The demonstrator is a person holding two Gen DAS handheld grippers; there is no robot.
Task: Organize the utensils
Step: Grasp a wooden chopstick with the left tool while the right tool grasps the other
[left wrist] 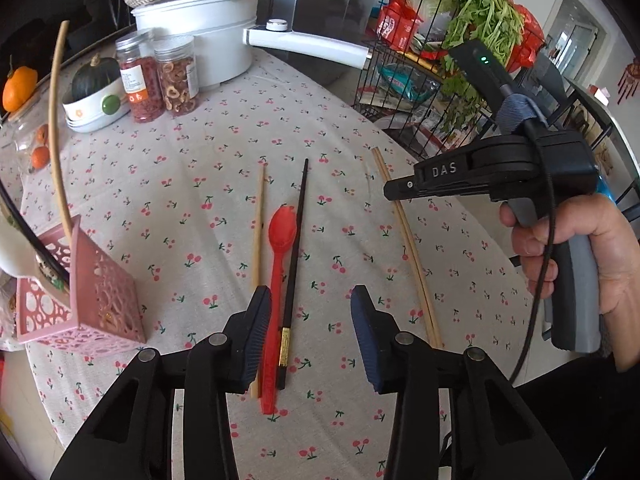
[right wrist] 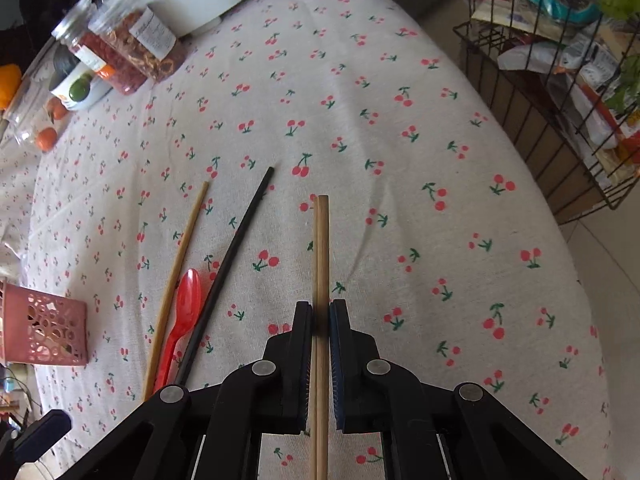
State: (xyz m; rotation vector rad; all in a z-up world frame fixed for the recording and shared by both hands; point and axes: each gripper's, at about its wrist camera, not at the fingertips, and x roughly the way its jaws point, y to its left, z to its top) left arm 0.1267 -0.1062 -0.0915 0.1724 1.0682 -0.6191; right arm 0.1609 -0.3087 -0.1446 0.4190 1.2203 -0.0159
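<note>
The right gripper (right wrist: 320, 322) is clamping a pair of bamboo chopsticks (right wrist: 321, 248) lying on the cherry-print counter (right wrist: 400, 140). The left gripper (left wrist: 311, 312) is hovering with jaws spread wide above a red plastic spoon (left wrist: 278, 256) and black chopstick (left wrist: 296, 252), beside a single bamboo chopstick (left wrist: 258, 232). A pink perforated utensil holder (left wrist: 96, 296) is sitting at the left.

Soft, even daylight fills both views, seemingly from the bright window (left wrist: 576, 36) at two o'clock. Shadows on the cherry-print tablecloth (left wrist: 208, 152) are faint. Fisheye distortion bends the edges, with dark vignetted corners. The wooden chopsticks (right wrist: 321, 264) blur slightly near the lens.
</note>
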